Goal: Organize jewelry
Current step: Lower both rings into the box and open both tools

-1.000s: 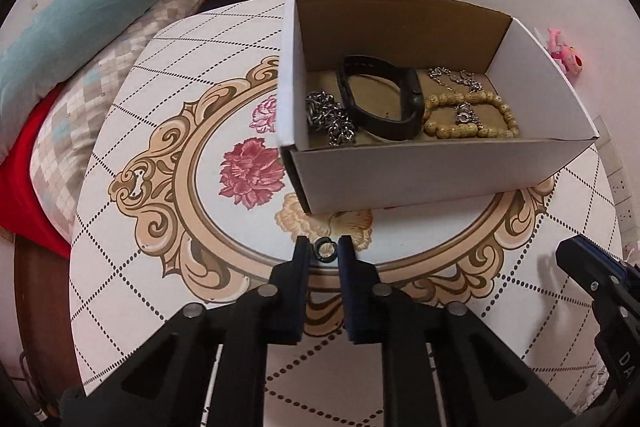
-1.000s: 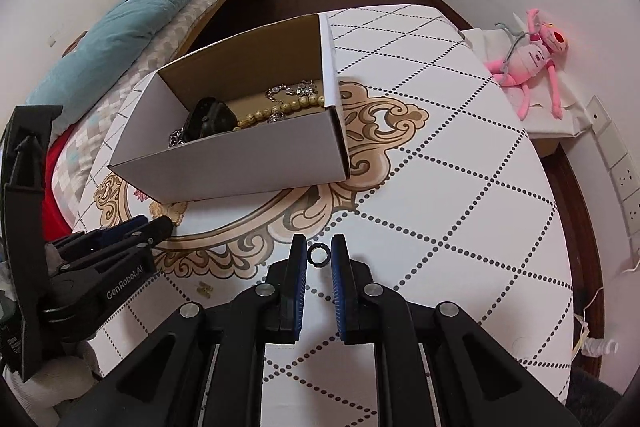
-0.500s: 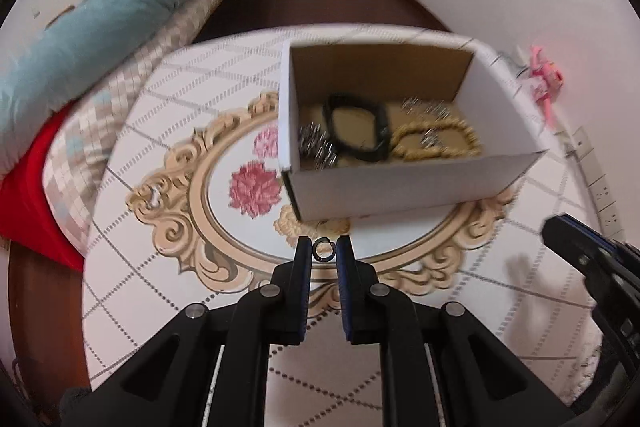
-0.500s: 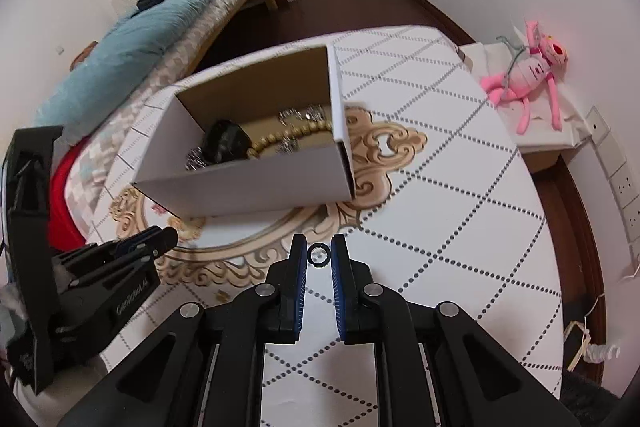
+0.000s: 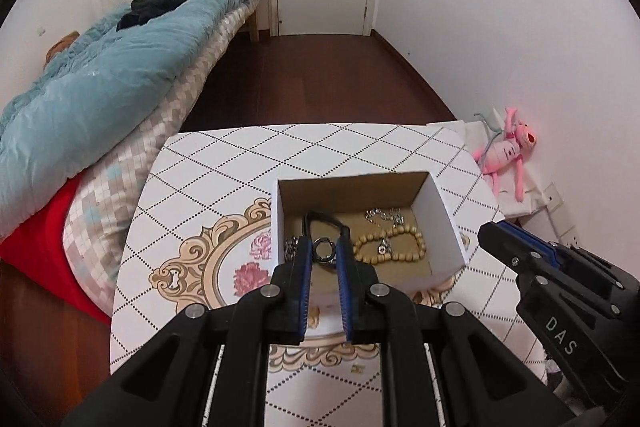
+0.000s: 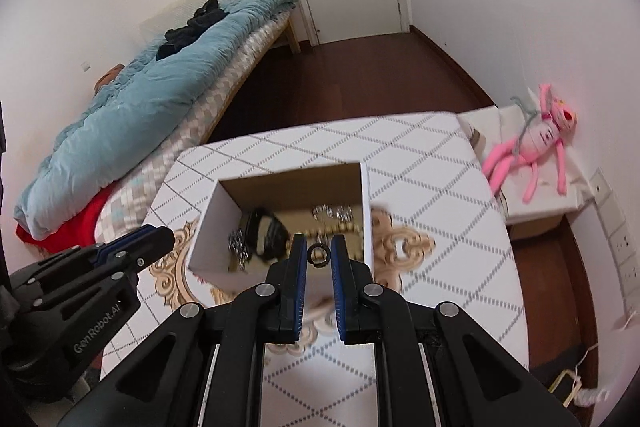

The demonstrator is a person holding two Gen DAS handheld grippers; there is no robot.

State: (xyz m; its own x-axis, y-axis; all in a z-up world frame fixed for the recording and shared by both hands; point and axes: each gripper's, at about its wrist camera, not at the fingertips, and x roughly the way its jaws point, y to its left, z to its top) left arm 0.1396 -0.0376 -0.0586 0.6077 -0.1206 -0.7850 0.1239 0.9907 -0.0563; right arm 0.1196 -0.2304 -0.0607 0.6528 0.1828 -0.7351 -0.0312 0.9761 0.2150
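Note:
A white cardboard box [image 5: 444, 219] [image 6: 210, 227] stands on the patterned table and holds a black band [image 5: 320, 219], a bead bracelet [image 5: 400, 255] and silver chains [image 5: 384, 215]. My left gripper [image 5: 323, 251] is shut on a small dark ring [image 5: 322, 251] and holds it high over the box's near left part. My right gripper [image 6: 319, 251] is shut on another small dark ring [image 6: 319, 251], held above the box's near right corner. Each gripper shows at the edge of the other's view.
The table [image 5: 208, 195] carries a gold scroll and flower print. A bed with a teal quilt [image 5: 100, 83] lies to the left. A pink plush toy [image 5: 508, 151] lies on a white stand at the right. Dark wood floor and a door lie beyond.
Both grippers have risen from just above the table and moved forward, each with its ring, so they now hang over the box.

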